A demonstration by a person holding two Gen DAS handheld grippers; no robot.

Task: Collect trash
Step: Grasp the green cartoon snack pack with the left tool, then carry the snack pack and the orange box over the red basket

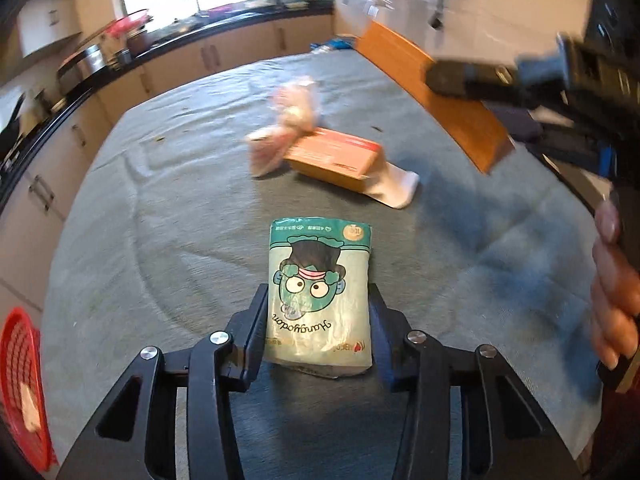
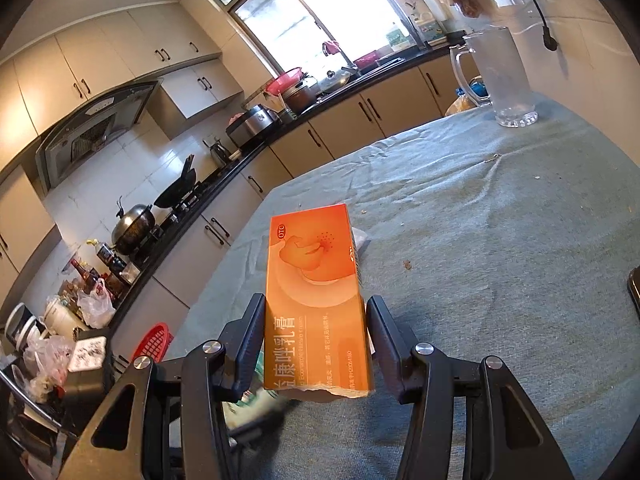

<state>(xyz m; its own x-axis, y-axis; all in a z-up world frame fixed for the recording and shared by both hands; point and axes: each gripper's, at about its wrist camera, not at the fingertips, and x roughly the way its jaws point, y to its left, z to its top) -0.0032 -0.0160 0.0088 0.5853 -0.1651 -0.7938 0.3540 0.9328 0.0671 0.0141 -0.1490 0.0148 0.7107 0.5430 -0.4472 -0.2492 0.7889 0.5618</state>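
Left wrist view first, and at the far left edge there's the red basket [image 1: 22,392], sitting low beside the bench [image 1: 160,220], most likely the bin for all this. Moving across, the left claw [image 1: 318,320] is clamped on the green tissue pack [image 1: 320,296], fingers pressing its two long sides, the pack's far end resting on or just above the cloth; hard to say which. Beyond it, a pink crumpled wrapper [image 1: 284,124] touches a small orange carton [image 1: 340,158], with a white scrap [image 1: 394,188] poking out underneath it, all waiting to be collected. Over to the right wrist view: the right claw [image 2: 316,336] grips the orange cream box [image 2: 316,300] by its sides, lifted clear of the bench, its torn end toward the camera. A clear glass pitcher [image 2: 500,76] stands well apart at the far corner. Both claws are loaded, so the basket looks like the next stop.
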